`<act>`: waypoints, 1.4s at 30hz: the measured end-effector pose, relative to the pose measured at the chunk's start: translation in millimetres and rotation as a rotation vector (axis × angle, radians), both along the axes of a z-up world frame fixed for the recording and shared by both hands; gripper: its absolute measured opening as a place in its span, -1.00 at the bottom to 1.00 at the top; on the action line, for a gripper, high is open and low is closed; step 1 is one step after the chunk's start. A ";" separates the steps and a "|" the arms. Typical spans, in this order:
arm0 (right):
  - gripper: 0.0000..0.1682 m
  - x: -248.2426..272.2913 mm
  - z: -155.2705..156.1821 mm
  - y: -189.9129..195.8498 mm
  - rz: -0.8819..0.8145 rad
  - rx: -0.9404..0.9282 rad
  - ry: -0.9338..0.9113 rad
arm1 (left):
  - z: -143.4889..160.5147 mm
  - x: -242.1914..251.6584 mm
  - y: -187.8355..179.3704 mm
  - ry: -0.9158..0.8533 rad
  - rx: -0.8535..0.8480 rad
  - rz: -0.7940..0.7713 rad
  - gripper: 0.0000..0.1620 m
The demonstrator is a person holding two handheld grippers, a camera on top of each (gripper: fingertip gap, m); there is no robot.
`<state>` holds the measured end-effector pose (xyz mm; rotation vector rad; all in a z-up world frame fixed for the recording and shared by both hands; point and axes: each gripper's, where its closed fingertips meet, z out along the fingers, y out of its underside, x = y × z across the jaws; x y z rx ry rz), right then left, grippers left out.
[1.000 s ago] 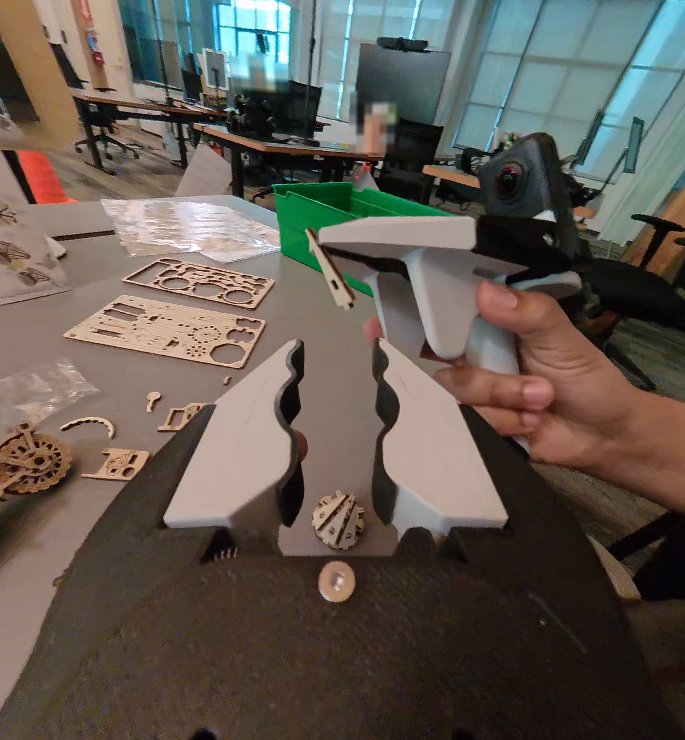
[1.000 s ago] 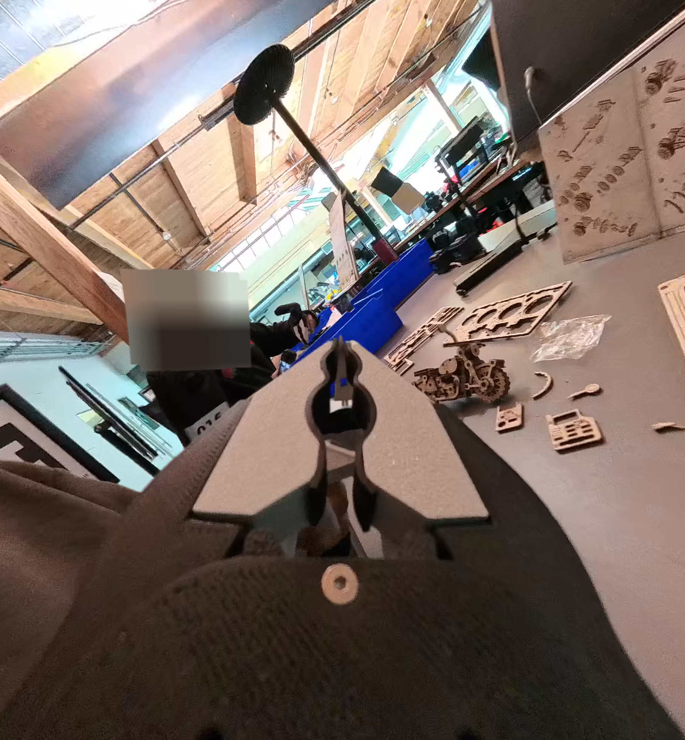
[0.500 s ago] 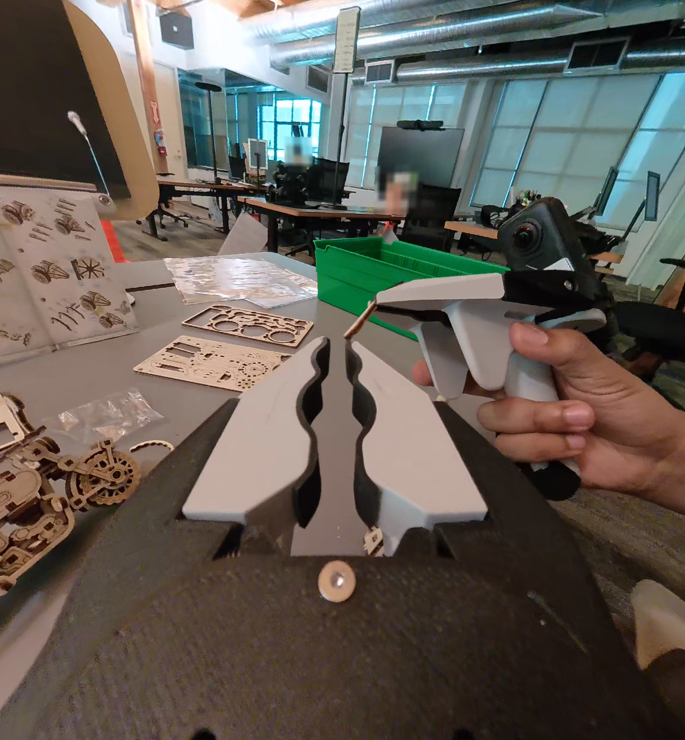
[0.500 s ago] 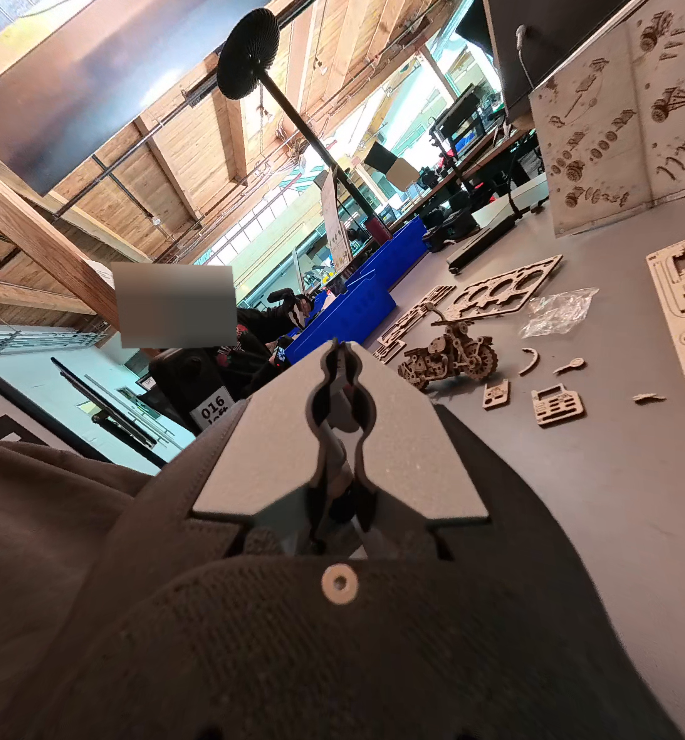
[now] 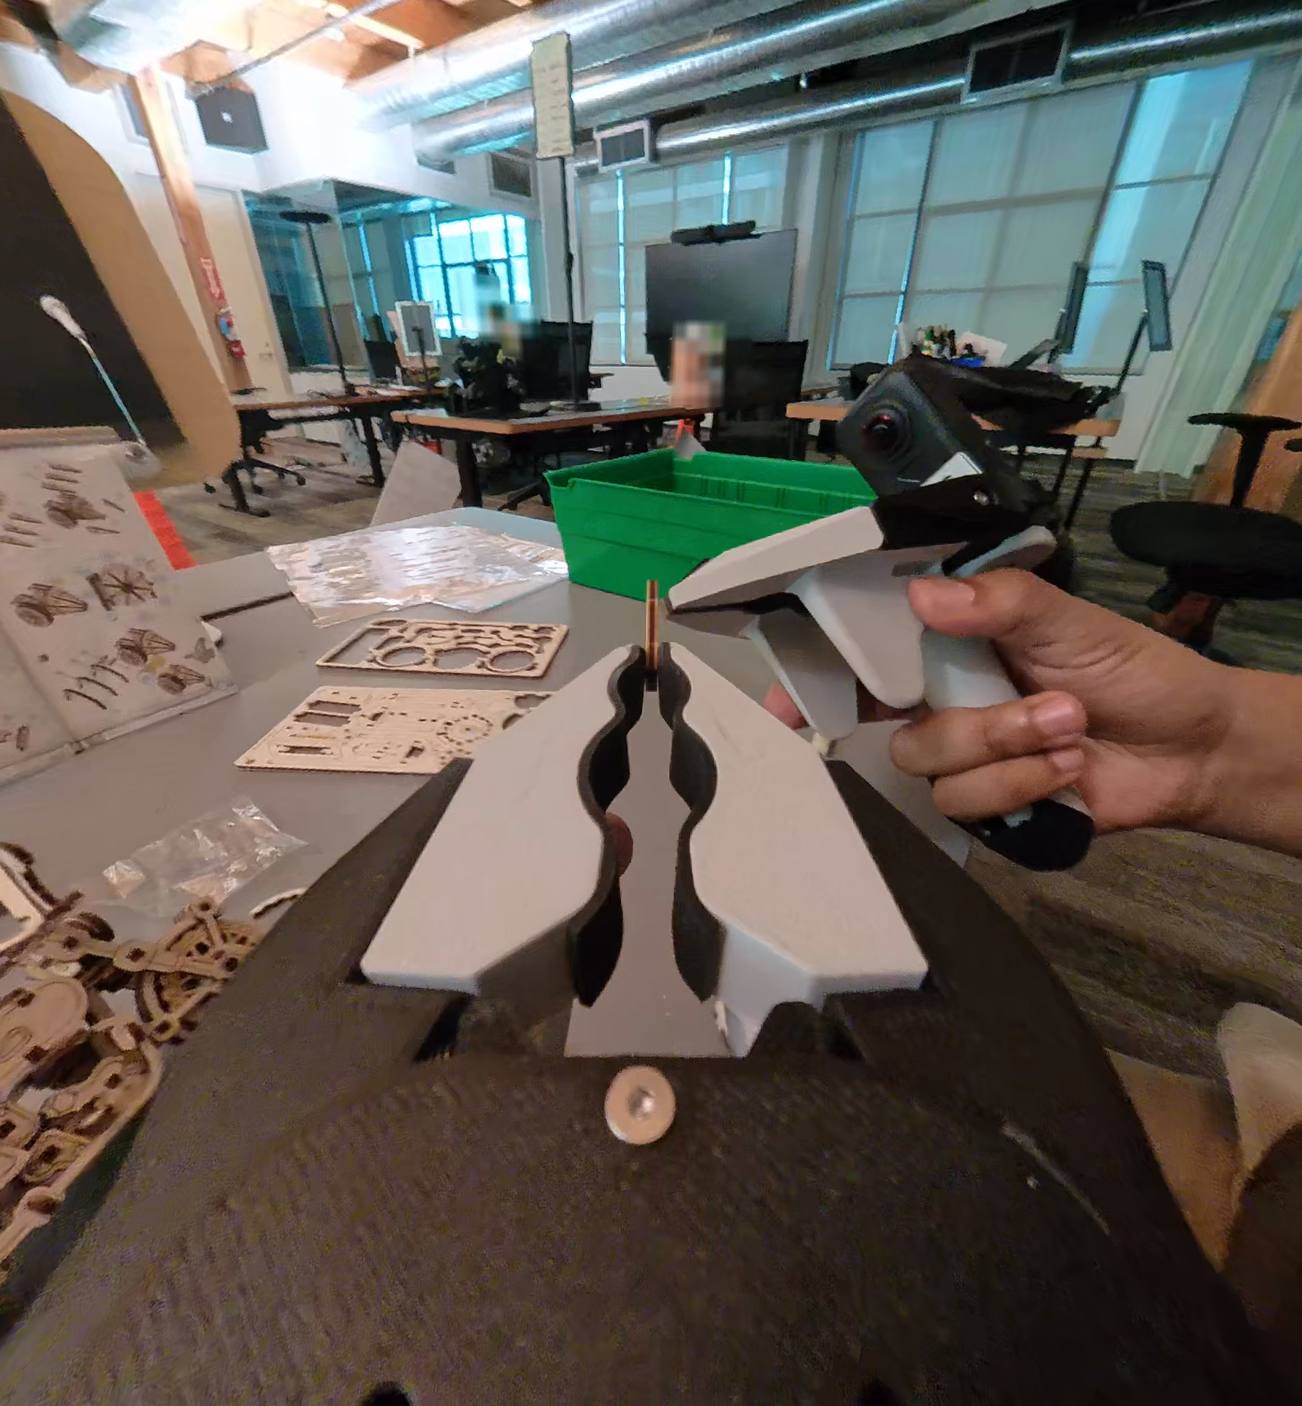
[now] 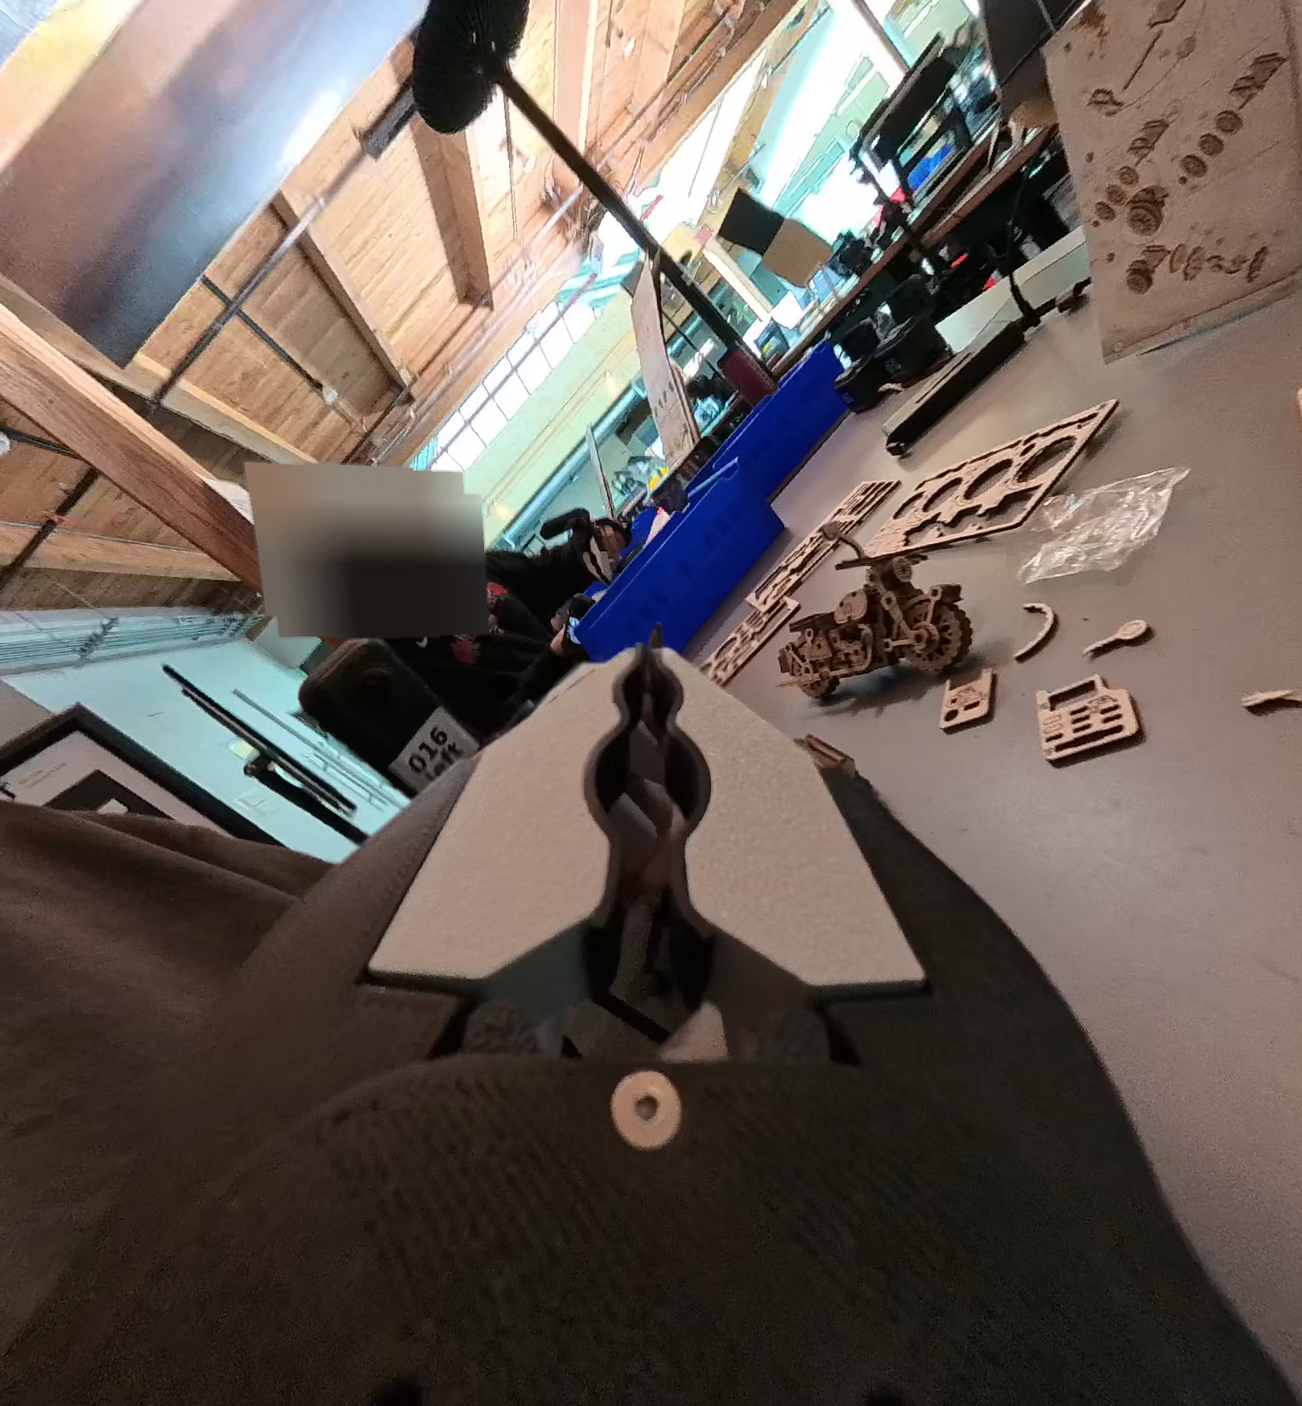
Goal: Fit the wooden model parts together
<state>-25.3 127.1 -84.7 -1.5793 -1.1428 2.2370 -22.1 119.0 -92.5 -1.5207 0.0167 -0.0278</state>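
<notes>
The green bin [image 5: 678,517] on the table [image 5: 176,776] shows no visible contents. Beside it, left tongs [image 5: 652,669] pinch an upright wooden strip [image 5: 652,628]; right tongs [image 5: 674,605] closed, grip unclear.

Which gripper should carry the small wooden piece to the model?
Probably right: the right gripper pinches the wooden piece; the left gripper only brackets its lower end, grip unclear.
</notes>
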 end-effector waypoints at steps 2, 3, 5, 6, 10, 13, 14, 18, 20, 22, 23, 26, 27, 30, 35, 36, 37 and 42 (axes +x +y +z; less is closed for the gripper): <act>-0.86 3.5 -2.3 -0.4 0.027 0.083 0.008 | -1.0 2.9 0.5 -0.087 -0.010 -0.057 -1.00; -0.82 6.1 -2.8 -0.8 0.040 0.137 0.017 | -1.2 4.4 0.4 -0.151 -0.015 -0.097 -1.00; -0.77 10.3 -6.0 -0.6 0.050 0.258 0.028 | -3.5 7.2 0.4 -0.295 -0.040 -0.192 -1.00; -0.77 12.2 -7.3 -0.4 0.054 0.301 0.032 | -4.0 8.6 -0.1 -0.367 -0.049 -0.241 -1.00; -0.76 18.0 -6.8 -4.2 0.101 0.322 0.054 | 0.5 19.7 -6.1 -0.656 -0.095 -0.476 -1.00; -0.80 22.1 -7.0 -12.2 0.161 0.311 0.063 | -2.0 22.7 -6.8 -0.717 -0.130 -0.519 -1.00; -0.80 23.0 -7.2 -15.2 0.178 0.311 0.064 | -4.5 26.2 -7.3 -0.709 -0.151 -0.536 -1.00; -0.96 24.3 -11.8 -21.7 0.214 0.314 0.049 | -8.6 36.1 -8.6 -0.692 -0.186 -0.578 -1.00; -1.00 24.2 -14.0 -21.2 0.217 0.324 0.033 | -11.7 34.9 -7.2 -0.686 -0.195 -0.563 -1.00; -1.00 24.4 -14.9 -19.0 0.200 0.358 0.034 | -15.1 31.9 -5.0 -0.640 -0.202 -0.516 -0.93; -1.00 25.3 -13.3 -17.3 0.189 0.368 0.042 | -16.7 29.4 -4.0 -0.603 -0.204 -0.482 -0.81; -1.00 31.3 -13.4 -10.9 0.161 0.449 0.065 | -21.4 25.3 -4.9 -0.491 -0.247 -0.409 -0.57; -1.00 35.1 -18.7 -10.0 0.166 0.515 0.059 | -23.4 25.9 -7.0 -0.453 -0.266 -0.394 -0.53; -1.00 51.6 -48.2 -11.9 0.227 0.787 0.012 | -44.6 26.2 -16.8 -0.268 -0.368 -0.302 -0.39; -1.00 69.3 -85.4 -36.5 0.368 1.152 0.040 | -98.0 34.8 -36.4 0.039 -0.563 -0.204 -0.18; -0.99 70.9 -90.3 -44.9 0.415 1.169 0.048 | -104.0 38.9 -37.4 0.036 -0.580 -0.216 -0.15; -0.99 70.5 -96.5 -49.8 0.451 1.193 0.044 | -107.9 41.8 -37.0 0.026 -0.591 -0.230 -0.13; -0.99 57.8 -118.5 -53.4 0.559 1.275 0.037 | -117.8 42.3 -29.9 0.052 -0.606 -0.232 -0.15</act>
